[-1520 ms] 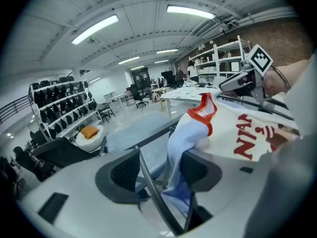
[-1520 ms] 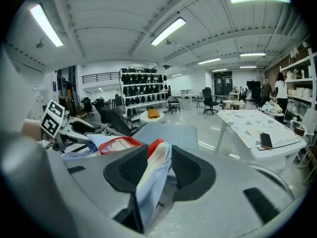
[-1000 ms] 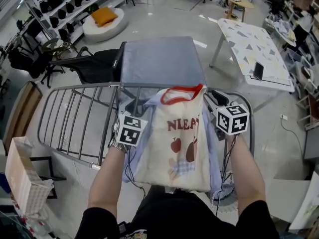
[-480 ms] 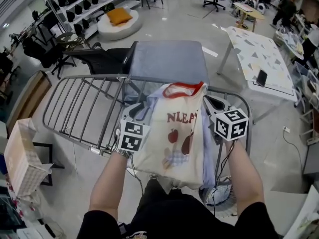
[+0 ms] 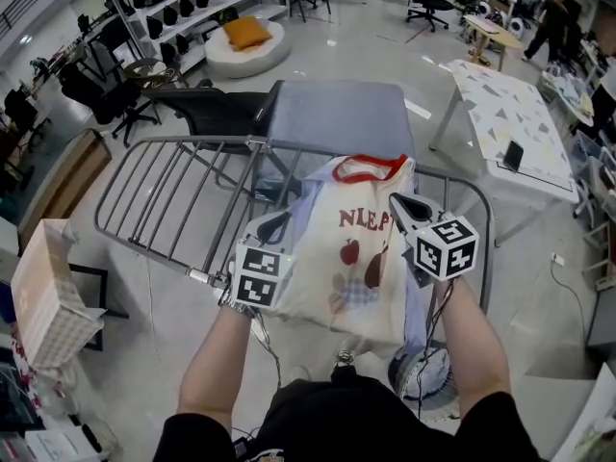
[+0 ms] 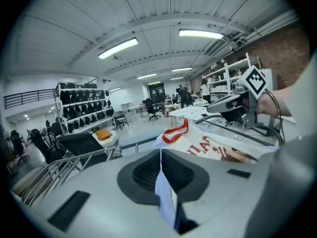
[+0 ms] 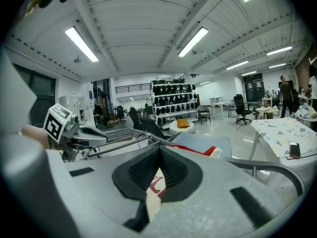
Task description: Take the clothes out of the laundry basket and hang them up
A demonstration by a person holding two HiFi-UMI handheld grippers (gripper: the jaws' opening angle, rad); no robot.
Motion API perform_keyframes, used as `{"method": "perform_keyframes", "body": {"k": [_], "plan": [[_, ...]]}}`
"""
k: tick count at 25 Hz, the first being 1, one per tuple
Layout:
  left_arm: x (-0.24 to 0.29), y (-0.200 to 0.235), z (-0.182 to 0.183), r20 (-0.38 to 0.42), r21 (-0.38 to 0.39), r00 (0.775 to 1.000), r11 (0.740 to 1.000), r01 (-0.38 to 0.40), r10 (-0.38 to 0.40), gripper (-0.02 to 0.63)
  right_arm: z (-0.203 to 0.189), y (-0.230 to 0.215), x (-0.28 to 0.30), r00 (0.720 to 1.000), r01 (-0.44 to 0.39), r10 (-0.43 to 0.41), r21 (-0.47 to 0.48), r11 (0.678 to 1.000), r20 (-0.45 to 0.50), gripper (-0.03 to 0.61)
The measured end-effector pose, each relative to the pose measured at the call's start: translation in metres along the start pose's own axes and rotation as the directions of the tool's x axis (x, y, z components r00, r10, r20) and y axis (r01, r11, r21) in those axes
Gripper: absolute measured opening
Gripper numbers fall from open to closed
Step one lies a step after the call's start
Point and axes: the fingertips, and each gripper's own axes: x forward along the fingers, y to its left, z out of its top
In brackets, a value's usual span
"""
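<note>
A cream shirt (image 5: 351,258) with a red collar and red print lies over the grey drying rack (image 5: 173,200). A light blue garment (image 5: 306,205) sits under it. My left gripper (image 5: 279,225) is at the bundle's left edge. Its jaws have just been closing, and the left gripper view shows them shut on a fold of light blue cloth (image 6: 166,192). My right gripper (image 5: 402,203) is at the right edge, shut on cream cloth with red print (image 7: 154,195). Each gripper shows in the other's view: the right gripper (image 6: 218,105) and the left gripper (image 7: 101,139).
A grey-blue padded board (image 5: 337,118) lies beyond the rack, with a black chair (image 5: 207,114) to its left. A white patterned table (image 5: 510,114) stands at the right. A pale woven laundry basket (image 5: 43,296) sits on the floor at the far left.
Both grippers have drawn back toward me and slightly up along the shirt's sides. Their jaws, hidden by cloth before, now show pinched on its edges.
</note>
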Motion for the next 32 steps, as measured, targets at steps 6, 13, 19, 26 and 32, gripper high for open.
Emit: {"method": "perform_keyframes", "body": {"k": [6, 13, 19, 26, 32], "plan": [[-0.044, 0.003, -0.008, 0.049, -0.005, 0.997, 0.998, 0.062, -0.062, 0.012, 0.004, 0.048, -0.007, 1.0, 0.014, -0.014, -0.013, 1.0, 0.007, 0.005], [-0.087, -0.002, -0.014, 0.085, 0.02, 0.987, 0.99, 0.138, -0.14, 0.012, 0.003, 0.099, -0.037, 0.997, 0.071, -0.07, -0.006, 0.997, 0.025, 0.005], [-0.122, -0.029, -0.012, 0.129, 0.044, 0.961, 0.97, 0.241, -0.245, 0.012, -0.003, 0.133, -0.084, 0.985, 0.165, -0.166, 0.024, 0.986, 0.054, 0.003], [-0.144, -0.087, -0.016, 0.142, 0.112, 0.912, 0.922, 0.37, -0.384, 0.012, -0.024, 0.154, -0.159, 0.95, 0.299, -0.304, 0.071, 0.952, 0.075, 0.003], [-0.155, -0.154, -0.01, 0.142, 0.146, 0.856, 0.865, 0.479, -0.498, 0.012, -0.05, 0.154, -0.231, 0.905, 0.408, -0.418, 0.122, 0.905, 0.076, 0.003]]}}
